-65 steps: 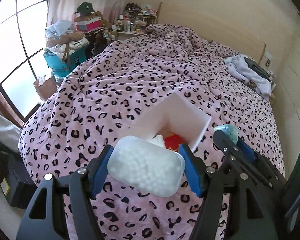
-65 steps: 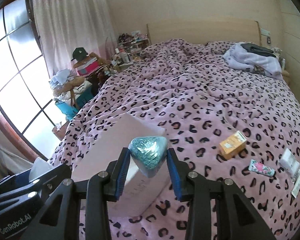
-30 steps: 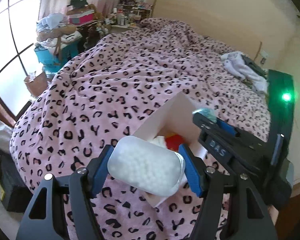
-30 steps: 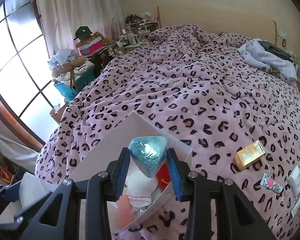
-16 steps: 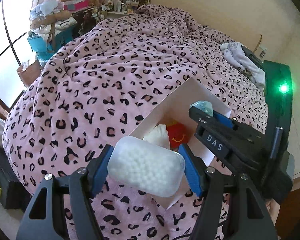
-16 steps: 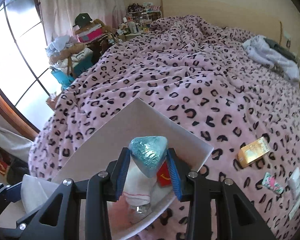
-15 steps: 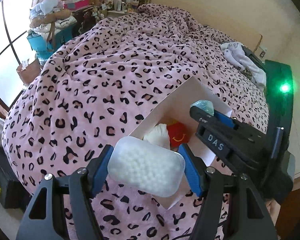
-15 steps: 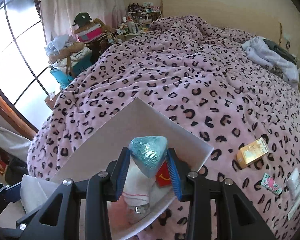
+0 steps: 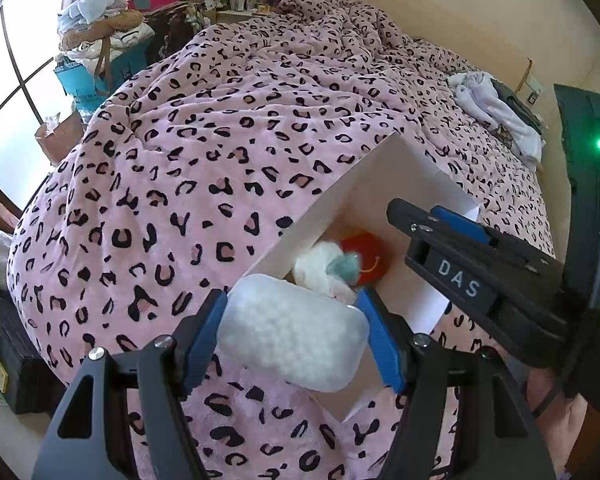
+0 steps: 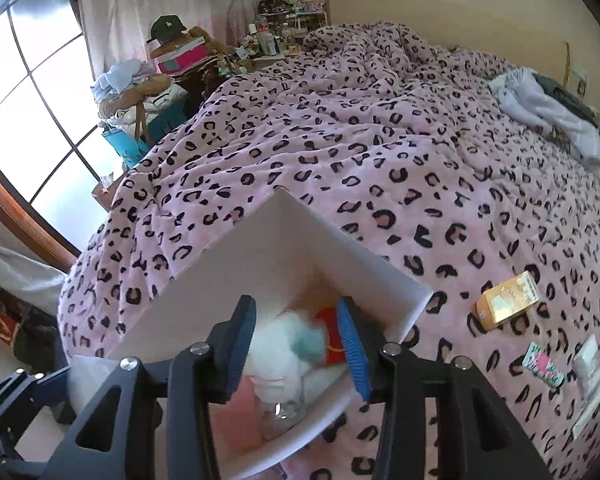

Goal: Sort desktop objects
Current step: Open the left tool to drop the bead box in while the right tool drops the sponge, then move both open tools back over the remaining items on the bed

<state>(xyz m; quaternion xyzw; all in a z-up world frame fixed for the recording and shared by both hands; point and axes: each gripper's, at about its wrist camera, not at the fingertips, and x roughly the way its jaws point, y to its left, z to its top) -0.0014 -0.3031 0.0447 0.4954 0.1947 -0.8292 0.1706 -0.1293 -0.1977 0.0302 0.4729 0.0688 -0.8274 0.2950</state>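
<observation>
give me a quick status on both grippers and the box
Right gripper jaws just opened, teal packet dropping into white box. Left gripper grips cotton pack. Nothing blocking.

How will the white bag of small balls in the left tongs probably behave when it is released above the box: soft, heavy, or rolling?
The white bag bulges between the left tongs, so it is probably soft and squashy. It looks puffy, so it is likely light for its size. Dropped into the white box, it should slump, not roll.
</observation>
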